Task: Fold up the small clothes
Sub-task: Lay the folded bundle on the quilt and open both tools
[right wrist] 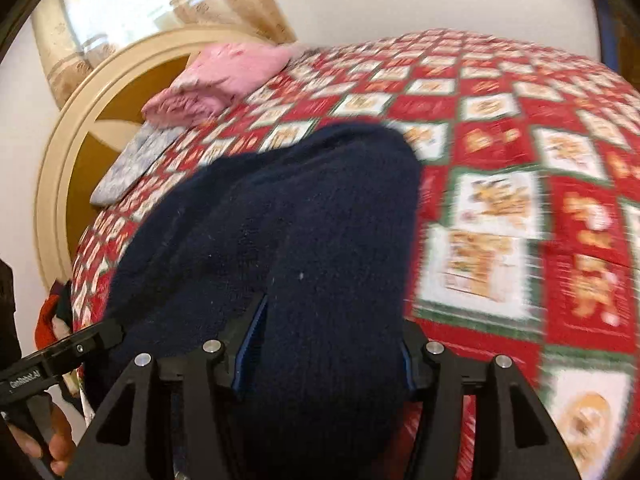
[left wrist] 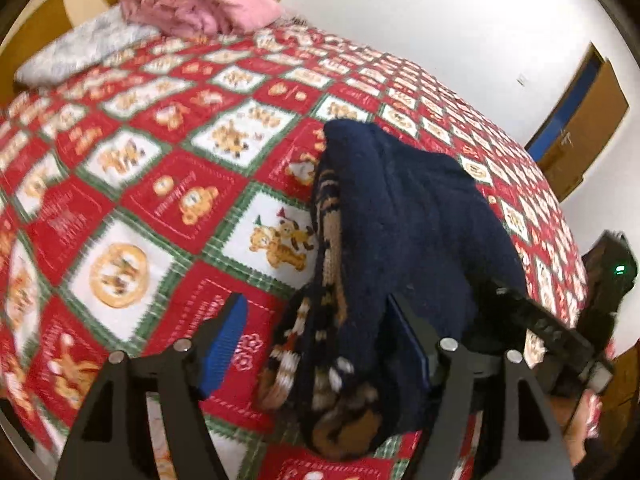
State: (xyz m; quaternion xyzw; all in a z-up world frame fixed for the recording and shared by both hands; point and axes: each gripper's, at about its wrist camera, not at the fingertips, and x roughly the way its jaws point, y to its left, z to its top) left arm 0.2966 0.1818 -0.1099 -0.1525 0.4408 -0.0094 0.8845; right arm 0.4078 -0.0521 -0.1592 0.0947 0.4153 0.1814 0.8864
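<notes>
Navy knit sweater (left wrist: 400,216) lies bunched on the red patchwork quilt (left wrist: 160,184), patterned tan-and-white inside showing along its near edge. Left gripper (left wrist: 316,320): jaws spread wide, blue pads (left wrist: 224,344) visible, a fold of the sweater between them; the left pad stands clear of the cloth, so no grip. Right gripper (right wrist: 326,344): jaws partly closed, pressing a thick fold of the sweater (right wrist: 280,232) from both sides. Beyond the sweater, at the quilt's far end, a folded pink cloth (left wrist: 200,4) rests on a grey pillow (left wrist: 80,52).
</notes>
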